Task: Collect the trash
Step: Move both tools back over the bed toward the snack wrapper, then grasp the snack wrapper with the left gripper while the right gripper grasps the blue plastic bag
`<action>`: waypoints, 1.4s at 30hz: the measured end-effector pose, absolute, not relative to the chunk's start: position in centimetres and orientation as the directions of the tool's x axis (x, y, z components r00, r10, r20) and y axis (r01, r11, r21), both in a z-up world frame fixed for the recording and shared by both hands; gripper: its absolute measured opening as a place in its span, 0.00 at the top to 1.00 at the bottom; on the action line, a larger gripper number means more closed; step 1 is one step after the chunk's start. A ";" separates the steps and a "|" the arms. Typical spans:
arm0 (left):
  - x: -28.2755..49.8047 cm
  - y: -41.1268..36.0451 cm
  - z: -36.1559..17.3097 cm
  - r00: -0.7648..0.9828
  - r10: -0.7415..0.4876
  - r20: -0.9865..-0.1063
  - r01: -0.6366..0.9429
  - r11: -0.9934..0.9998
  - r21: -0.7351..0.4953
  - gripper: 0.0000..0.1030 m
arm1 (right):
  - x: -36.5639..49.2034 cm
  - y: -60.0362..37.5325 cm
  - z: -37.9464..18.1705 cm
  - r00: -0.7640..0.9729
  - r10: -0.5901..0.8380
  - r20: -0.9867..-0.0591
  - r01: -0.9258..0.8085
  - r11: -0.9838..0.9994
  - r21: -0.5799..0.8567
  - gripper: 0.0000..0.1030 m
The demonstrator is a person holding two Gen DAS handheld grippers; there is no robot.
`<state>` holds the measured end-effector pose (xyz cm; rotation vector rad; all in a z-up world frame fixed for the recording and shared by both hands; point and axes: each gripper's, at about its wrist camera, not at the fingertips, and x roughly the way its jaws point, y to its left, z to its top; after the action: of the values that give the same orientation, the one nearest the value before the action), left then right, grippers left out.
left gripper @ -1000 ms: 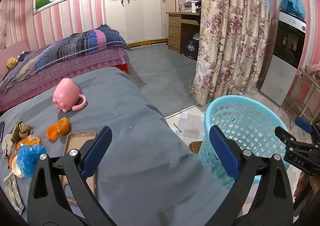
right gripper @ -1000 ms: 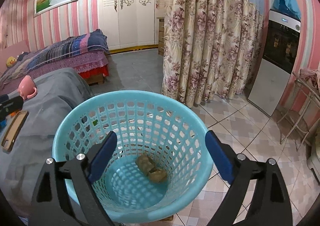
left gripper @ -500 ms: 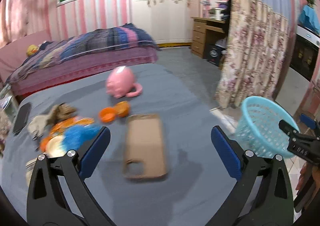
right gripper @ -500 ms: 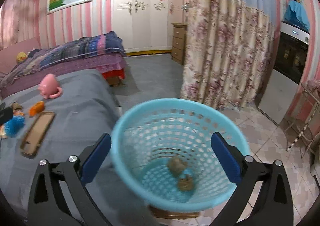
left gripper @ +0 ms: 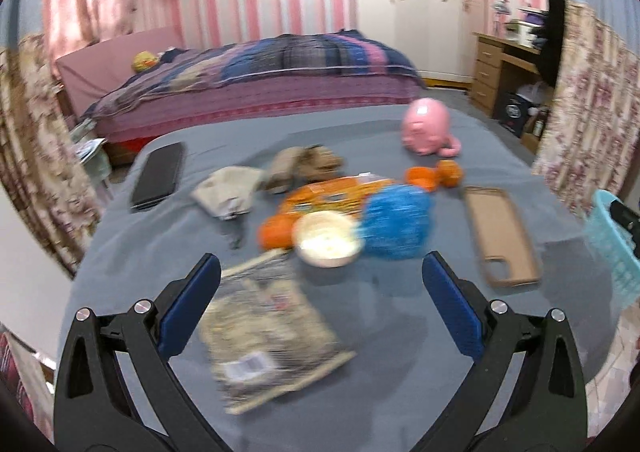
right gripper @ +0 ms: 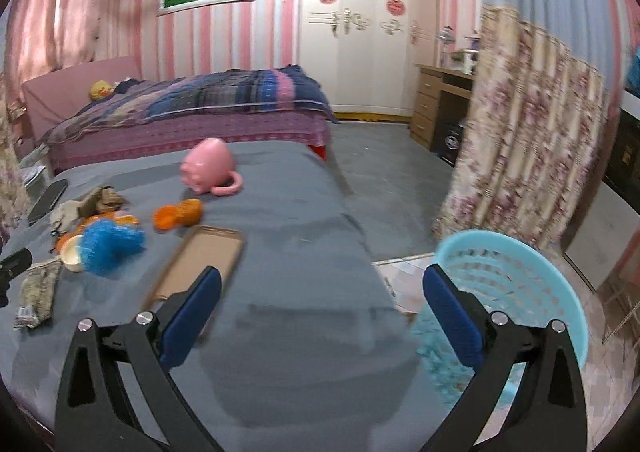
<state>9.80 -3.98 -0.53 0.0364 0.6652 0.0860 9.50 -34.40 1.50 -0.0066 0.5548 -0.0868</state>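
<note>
Mostly undone, by the look of it: a heap of litter on the grey counter, nothing held.

Left to right in the left view: black phone; crumpled tissue; brown scrap; orange wrapper; cup; blue ball; orange peel; pink mug; phone case. Nearest, a flat snack bag, just ahead of the left hand-held gripper, partly between its wide-open, empty jaws. Likely next pick.

Basket on the floor off the counter's right edge, right beside the right hand-held gripper, likewise spread wide and empty. Inside of the basket blurred; contents not readable. Litter well apart from the basket, so each piece needs a carry across.
</note>
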 end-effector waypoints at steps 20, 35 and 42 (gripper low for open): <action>11.5 5.6 -7.1 0.622 0.099 -0.777 -0.230 0.971 -0.061 0.06 | 13.6 -22.3 -1.0 0.830 -0.019 -0.558 -0.036 0.995 -0.088 0.04; 12.8 4.6 -7.3 0.593 0.087 -0.801 -0.190 0.981 -0.034 0.98 | 14.5 -21.4 -1.6 0.811 0.040 -0.584 -0.089 0.995 -0.055 0.04; 12.2 6.6 -5.1 0.657 0.185 -0.731 -0.271 0.963 0.000 0.99 | 14.8 -18.3 -2.0 0.793 0.102 -0.601 -0.187 0.979 -0.082 0.04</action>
<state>12.20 6.59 -5.07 -0.1124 0.8146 0.2587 14.78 -18.29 -1.96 -0.1398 0.6368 0.1559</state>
